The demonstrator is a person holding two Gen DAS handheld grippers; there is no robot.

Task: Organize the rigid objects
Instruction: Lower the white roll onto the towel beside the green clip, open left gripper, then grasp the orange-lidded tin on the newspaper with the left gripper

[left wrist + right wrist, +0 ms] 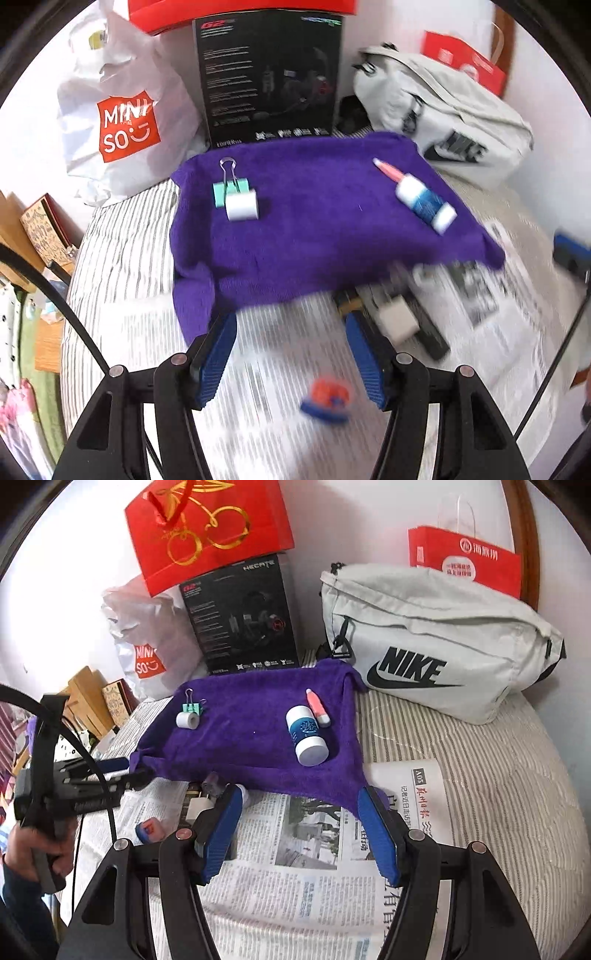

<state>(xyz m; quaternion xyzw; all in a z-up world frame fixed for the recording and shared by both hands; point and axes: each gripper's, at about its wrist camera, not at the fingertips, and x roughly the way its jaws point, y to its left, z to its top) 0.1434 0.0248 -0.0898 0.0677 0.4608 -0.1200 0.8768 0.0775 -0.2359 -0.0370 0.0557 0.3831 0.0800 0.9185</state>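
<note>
A purple towel (295,229) (251,746) lies on the bed. On it sit a teal binder clip (231,188) (194,707), a white tape roll (242,206) (187,720), a blue-and-white glue bottle (424,201) (306,734) and a pink-and-white tube (386,170) (317,707). On the newspaper (314,867) in front lie an orange-and-blue small object (328,400) (147,829), a white charger block (400,319) (197,808) and a dark item. My left gripper (291,354) is open above the newspaper, also seen from the right wrist (122,768). My right gripper (301,827) is open and empty.
Behind the towel stand a black headset box (269,77) (240,616), a white Miniso bag (122,110) (147,646), a grey Nike bag (443,107) (436,638) and red paper bags (207,528). Striped bedding (480,775) extends right. Wooden items (85,698) sit at the left edge.
</note>
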